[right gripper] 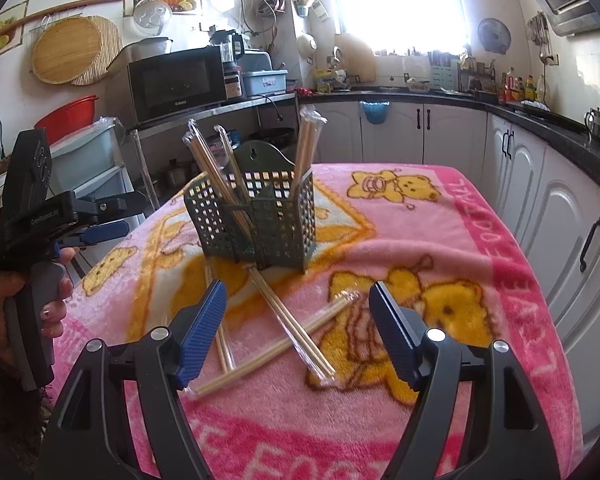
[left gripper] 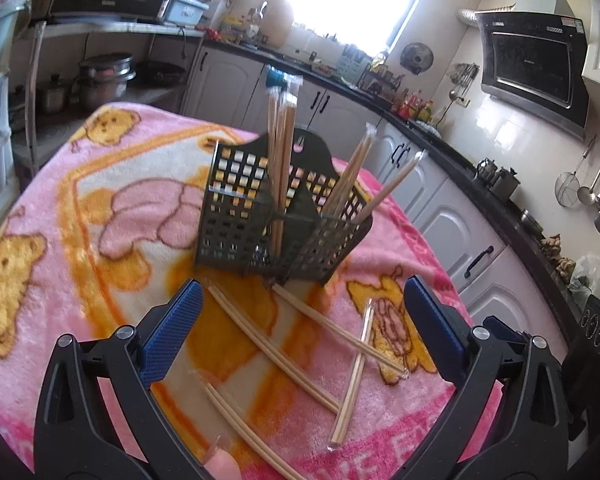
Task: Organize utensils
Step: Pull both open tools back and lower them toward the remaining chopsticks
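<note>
Home kitchen, lived-in. From my right wrist feed I see a black microwave on a shelf at far left, with a blender and a blue dish tub beside it. Round woven trays hang on the left wall above a red basin. A bright window sits at the far end over a dark countertop with white cabinets below, sauce bottles lined up on it. My left wrist feed adds a range hood at right, ladles and a strainer hung on tile, and stacked pots far left. I work over a table under a pink bear-print blanket.
</note>
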### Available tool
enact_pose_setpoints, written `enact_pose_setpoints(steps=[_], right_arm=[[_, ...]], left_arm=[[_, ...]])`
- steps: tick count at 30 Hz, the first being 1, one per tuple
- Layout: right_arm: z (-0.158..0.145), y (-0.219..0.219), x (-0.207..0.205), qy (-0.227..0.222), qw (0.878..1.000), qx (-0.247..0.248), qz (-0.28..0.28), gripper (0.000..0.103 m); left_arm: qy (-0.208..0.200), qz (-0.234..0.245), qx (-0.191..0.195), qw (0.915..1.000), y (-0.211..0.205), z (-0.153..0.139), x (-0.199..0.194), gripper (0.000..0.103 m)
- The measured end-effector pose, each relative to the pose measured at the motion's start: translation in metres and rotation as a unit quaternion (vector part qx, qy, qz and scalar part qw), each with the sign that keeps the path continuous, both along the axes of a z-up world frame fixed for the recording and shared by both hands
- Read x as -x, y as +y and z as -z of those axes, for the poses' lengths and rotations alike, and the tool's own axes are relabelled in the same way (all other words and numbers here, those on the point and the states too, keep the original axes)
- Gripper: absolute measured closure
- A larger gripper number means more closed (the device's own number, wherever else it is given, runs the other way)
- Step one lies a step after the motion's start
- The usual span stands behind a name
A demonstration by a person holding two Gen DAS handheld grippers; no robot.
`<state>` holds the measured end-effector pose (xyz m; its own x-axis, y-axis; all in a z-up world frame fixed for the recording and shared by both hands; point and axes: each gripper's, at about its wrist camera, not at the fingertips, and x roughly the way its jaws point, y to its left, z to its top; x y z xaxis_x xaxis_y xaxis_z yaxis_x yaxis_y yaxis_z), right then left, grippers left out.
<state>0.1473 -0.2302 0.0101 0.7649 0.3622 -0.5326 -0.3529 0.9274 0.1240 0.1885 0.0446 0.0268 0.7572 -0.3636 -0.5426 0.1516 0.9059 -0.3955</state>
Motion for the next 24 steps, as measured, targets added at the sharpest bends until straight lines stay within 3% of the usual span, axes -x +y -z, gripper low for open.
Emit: enact_pose_setpoints(steps=[17, 24], right_arm=[[0.050, -0.012, -0.005, 0.060, 0.998, -0.003, 0.006, 0.032], [0.071, -0.012, -0.017, 0.097, 0.995, -0.012, 0.010, 0.037]], left_arm=[[0.073, 0.013, -0.048, 0.9961, -0.018, 0.059, -0.022, 0.011], [0.111, 0.011, -0.057, 0.9921, -0.007, 0.081, -0.043, 0.033]])
